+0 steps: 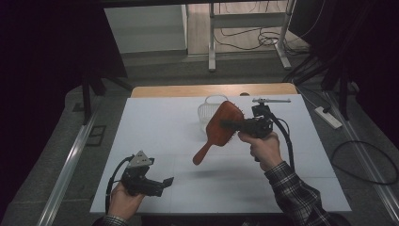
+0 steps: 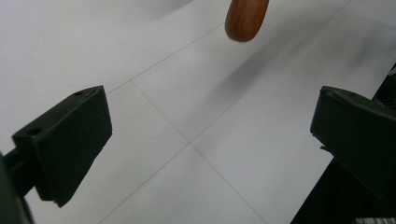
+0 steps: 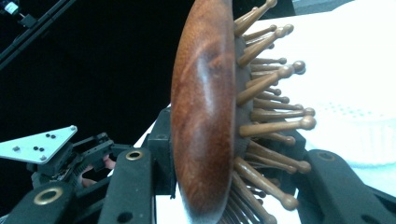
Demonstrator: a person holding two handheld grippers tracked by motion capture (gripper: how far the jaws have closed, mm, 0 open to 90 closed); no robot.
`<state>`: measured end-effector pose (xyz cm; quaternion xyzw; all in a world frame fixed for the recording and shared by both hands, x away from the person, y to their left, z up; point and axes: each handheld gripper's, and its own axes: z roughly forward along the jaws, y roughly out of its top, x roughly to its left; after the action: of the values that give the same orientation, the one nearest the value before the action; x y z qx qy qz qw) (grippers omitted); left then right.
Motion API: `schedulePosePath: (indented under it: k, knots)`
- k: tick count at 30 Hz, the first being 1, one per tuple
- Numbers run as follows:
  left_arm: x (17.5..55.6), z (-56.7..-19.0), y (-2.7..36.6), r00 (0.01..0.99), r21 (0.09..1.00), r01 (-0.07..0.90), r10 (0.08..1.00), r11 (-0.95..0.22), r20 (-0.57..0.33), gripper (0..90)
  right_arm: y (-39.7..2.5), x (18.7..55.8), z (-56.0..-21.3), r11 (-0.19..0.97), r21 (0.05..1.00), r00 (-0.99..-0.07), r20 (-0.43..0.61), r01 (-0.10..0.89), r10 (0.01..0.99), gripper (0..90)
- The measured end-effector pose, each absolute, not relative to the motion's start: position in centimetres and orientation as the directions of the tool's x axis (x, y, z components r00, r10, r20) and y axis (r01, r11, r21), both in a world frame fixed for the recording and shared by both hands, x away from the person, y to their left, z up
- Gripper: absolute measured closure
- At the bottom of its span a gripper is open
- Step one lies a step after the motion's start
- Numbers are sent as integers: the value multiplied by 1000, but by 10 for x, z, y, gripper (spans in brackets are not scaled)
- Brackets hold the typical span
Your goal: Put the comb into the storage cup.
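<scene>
Jaws of the right gripper (image 1: 230, 124) clamp a wooden brush (image 1: 220, 125) (oval, peg-bristled) above the table (image 1: 155, 127), beside a white mesh basket (image 1: 207, 110). Left gripper (image 1: 165, 181) jaws stand apart.

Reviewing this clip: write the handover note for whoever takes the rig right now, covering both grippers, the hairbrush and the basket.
Right gripper: shut on the head of the wooden hairbrush, held in the air above the table, handle pointing down and toward the person; in the right gripper view the jaws clamp its back and bristle side.
Left gripper: open, holding nothing, low over the table's near left part.
White basket: at the far middle of the table, just behind the brush.
Done: brush picked up.
Left: probably placing it in the basket, then releasing; that is a guess from how close they are.
</scene>
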<state>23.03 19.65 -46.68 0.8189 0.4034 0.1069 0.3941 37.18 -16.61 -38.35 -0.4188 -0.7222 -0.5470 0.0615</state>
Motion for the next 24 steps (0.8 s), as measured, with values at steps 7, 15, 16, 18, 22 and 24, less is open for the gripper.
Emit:
schedulePosePath:
  k: [7,15,16,18,22,24]
  knots:
    - [222,-467,211,626,739,591,762,-324,-167,0,-168,377,-381,35,737,-632,554,675,542,543]
    - [217,-468,220,603,731,605,781,-315,-162,0,-172,384,-376,12,736,-621,562,677,547,543]
    - [216,-468,220,599,730,608,784,-312,-164,0,-173,385,-375,8,735,-618,564,678,547,543]
    - [215,-469,221,599,726,609,786,-321,-154,0,-173,387,-374,2,736,-616,565,677,549,543]
    - [213,-469,224,593,722,612,791,-322,-151,0,-175,391,-369,-5,741,-612,559,672,559,543]
    - [212,-469,226,590,723,613,793,-318,-153,0,-176,393,-367,-13,742,-609,560,670,561,543]
